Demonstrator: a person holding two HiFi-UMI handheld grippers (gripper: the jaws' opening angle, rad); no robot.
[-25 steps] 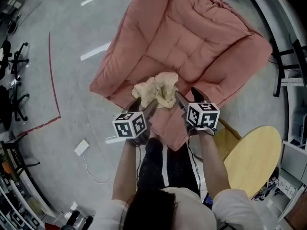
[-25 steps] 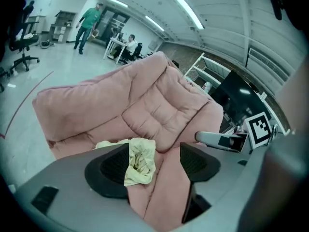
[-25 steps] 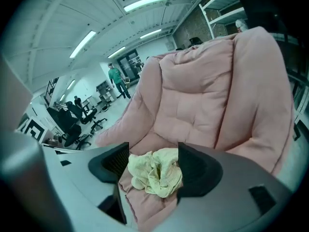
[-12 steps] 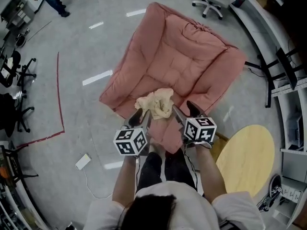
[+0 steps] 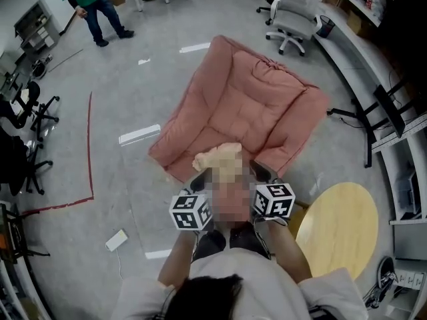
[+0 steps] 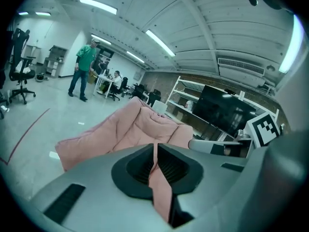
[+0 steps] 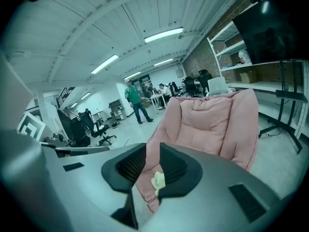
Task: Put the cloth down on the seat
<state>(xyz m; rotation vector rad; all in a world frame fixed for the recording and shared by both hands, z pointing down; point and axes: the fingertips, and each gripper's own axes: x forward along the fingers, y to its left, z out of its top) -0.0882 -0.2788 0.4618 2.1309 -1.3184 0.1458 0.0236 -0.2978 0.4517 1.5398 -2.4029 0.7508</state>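
Note:
The cream cloth (image 5: 220,160) lies crumpled on the front part of the pink padded seat (image 5: 247,105), and no jaw touches it. Both grippers hang just in front of the seat, near the person's body. My left gripper (image 5: 199,179) is closing, its jaws almost together in the left gripper view (image 6: 154,151) with nothing between them. My right gripper (image 5: 260,173) is closing too. A narrow gap remains between its jaws (image 7: 149,161). Through that gap show the seat (image 7: 207,120) and the cloth (image 7: 158,180) lying farther off.
A round wooden table (image 5: 337,229) stands at the right, close to my right gripper. Office chairs (image 5: 291,5) and shelving line the far right. A person in green (image 5: 90,5) walks at the far left. A red floor line (image 5: 90,145) and a white box (image 5: 117,239) are on the left.
Both grippers have drawn back from the cloth toward the person, and their jaws have narrowed. The cloth stays on the seat. The head view has lifted and takes in more of the room.

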